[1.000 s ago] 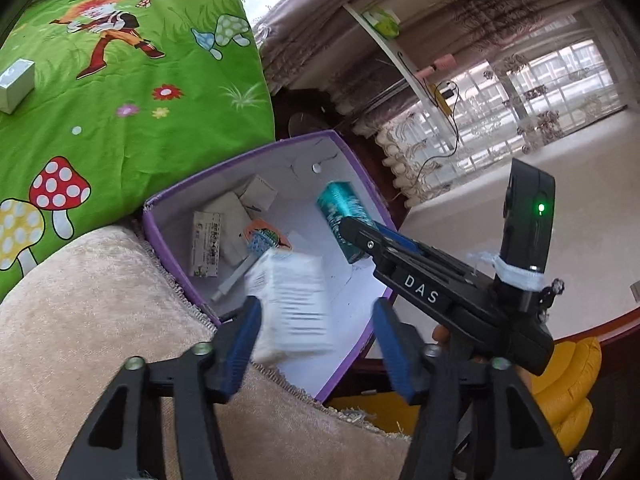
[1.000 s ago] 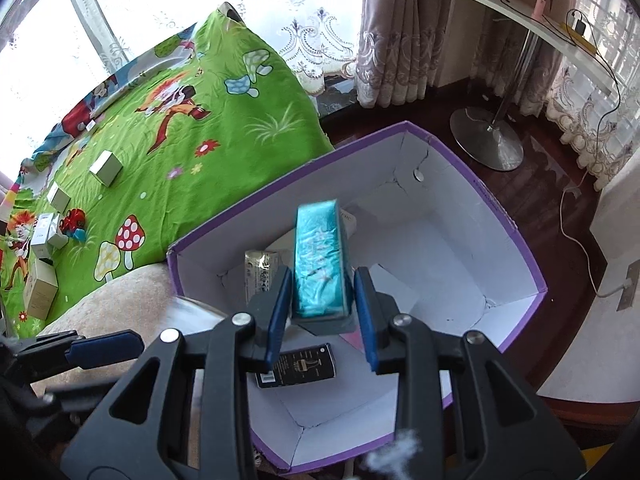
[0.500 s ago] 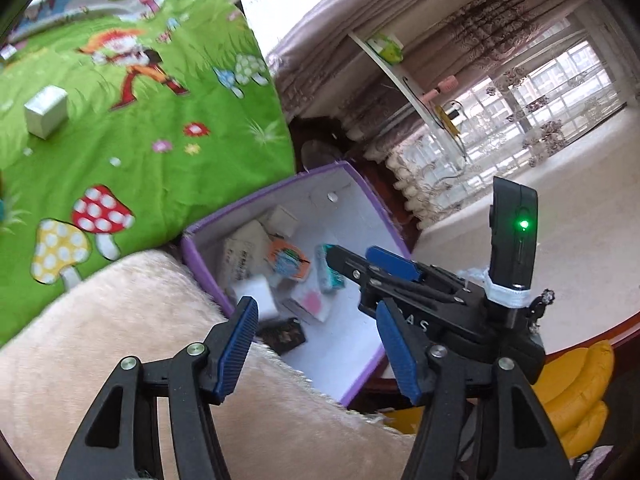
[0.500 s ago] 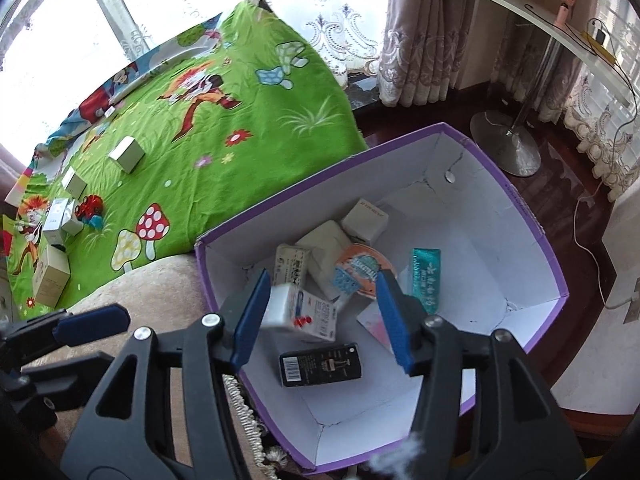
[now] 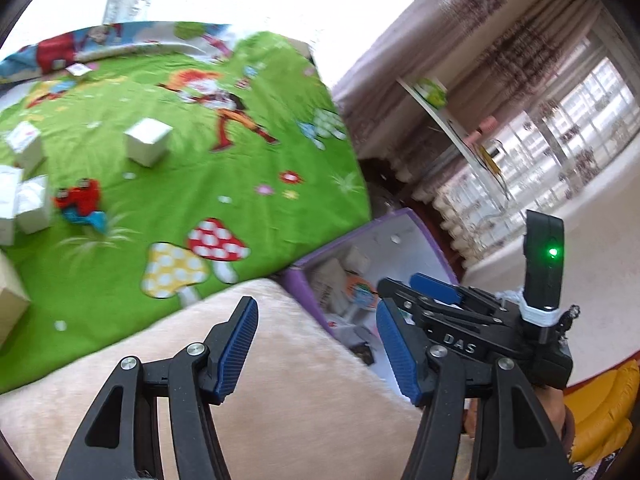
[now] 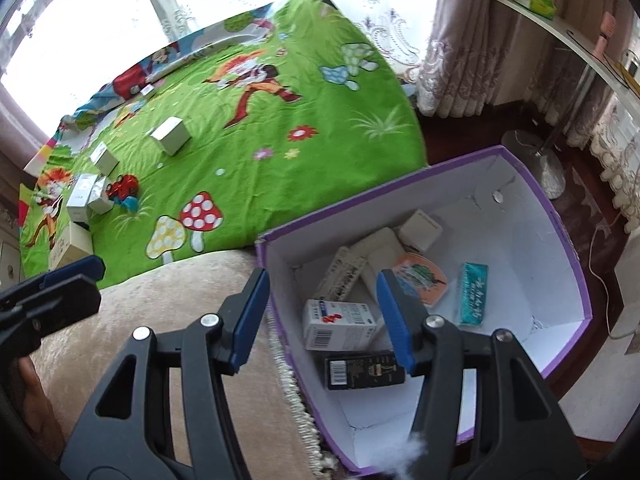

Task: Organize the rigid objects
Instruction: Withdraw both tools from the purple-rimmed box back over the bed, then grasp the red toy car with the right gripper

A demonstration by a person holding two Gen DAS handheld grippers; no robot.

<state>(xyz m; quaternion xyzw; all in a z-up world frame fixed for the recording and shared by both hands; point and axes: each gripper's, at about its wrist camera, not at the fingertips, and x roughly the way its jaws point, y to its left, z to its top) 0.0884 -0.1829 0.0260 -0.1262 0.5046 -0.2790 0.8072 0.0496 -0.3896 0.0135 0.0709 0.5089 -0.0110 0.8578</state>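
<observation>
Several small cartons lie in the purple box [image 6: 568,248], which stands against the fringed edge of the beige rug [image 6: 168,320]: a white carton with a barcode [image 6: 340,324] and a black carton [image 6: 366,370] near the box's rug-side wall, a teal packet [image 6: 472,294] alone toward the far wall with bare white floor around it, and a round orange-rimmed pack [image 6: 420,280] and pale cartons crowded into the back corner. The right hand-held gripper [image 6: 324,320] hangs over the box's near wall, its jaws having just been opening and now apart with nothing between them. The left hand-held gripper [image 5: 316,350] is also spread and empty, over the rug with only pile beneath it. Beyond the rug's far edge, the green bedspread [image 6: 280,184] carries a lone white box [image 6: 170,135] in open cloth, while more white boxes [image 6: 86,196] and a red toy [image 6: 124,189] cluster near its left edge.
</observation>
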